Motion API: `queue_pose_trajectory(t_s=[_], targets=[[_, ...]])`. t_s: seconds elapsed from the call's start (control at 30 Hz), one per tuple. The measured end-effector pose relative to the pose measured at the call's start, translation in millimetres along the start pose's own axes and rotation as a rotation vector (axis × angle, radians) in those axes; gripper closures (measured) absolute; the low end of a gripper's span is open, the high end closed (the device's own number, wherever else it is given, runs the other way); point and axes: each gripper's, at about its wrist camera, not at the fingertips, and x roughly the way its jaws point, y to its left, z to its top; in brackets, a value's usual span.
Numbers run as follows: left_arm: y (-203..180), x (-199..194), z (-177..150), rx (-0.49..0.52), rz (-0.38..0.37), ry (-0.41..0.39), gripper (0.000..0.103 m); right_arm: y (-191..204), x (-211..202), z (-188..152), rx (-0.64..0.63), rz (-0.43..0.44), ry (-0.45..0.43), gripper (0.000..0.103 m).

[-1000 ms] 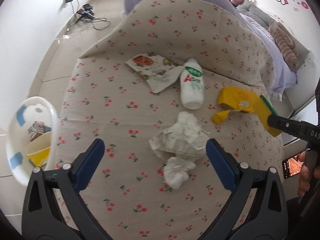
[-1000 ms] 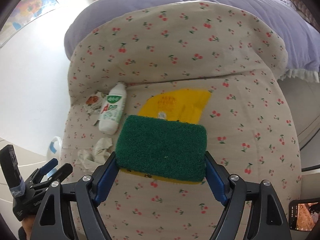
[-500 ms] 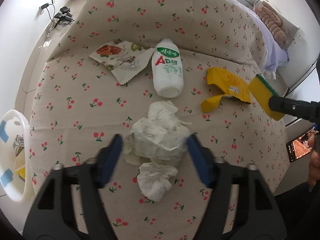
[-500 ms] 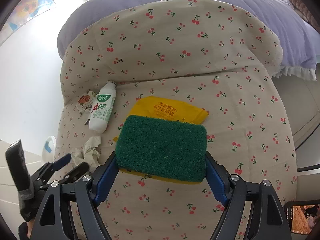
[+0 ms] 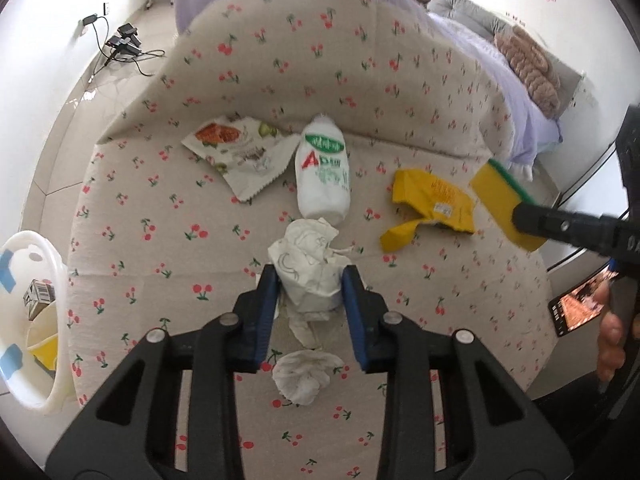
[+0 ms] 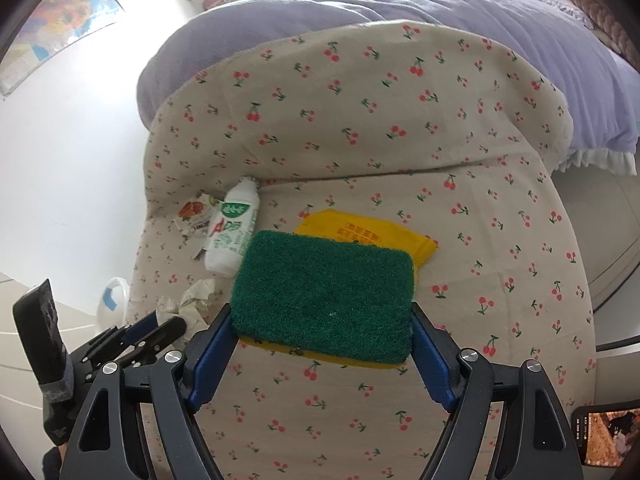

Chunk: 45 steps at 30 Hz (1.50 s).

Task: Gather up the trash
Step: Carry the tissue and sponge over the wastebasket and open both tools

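Note:
Crumpled white paper lies on the cherry-print cover. My left gripper is closing on it, and both blue pads touch its sides. A smaller tissue wad lies under the gripper, nearer to me. Beyond the paper lie a white bottle, a printed snack wrapper and a yellow wrapper. My right gripper is shut on a green-and-yellow sponge, held above the yellow wrapper. The left gripper shows at the lower left of the right wrist view.
A white bin with a box and yellow scraps stands off the cover's left edge. A purple duvet lies behind the raised cover. A hand with a phone is at the right edge. Cables lie on the floor.
The left jaws came in from wide apart to both sides of the crumpled paper, and the left gripper moved closer to it. The right gripper kept still with the sponge.

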Motion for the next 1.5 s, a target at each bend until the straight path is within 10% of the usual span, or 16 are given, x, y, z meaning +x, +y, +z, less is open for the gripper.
queue_pose_trajectory(t_s=[1.5], targets=[[182.1,-115.9,-51.8,-0.309,0.203,-0.142,0.066,220.4,53.7,-25.0,-0.263,0.147,0.083,0.019]])
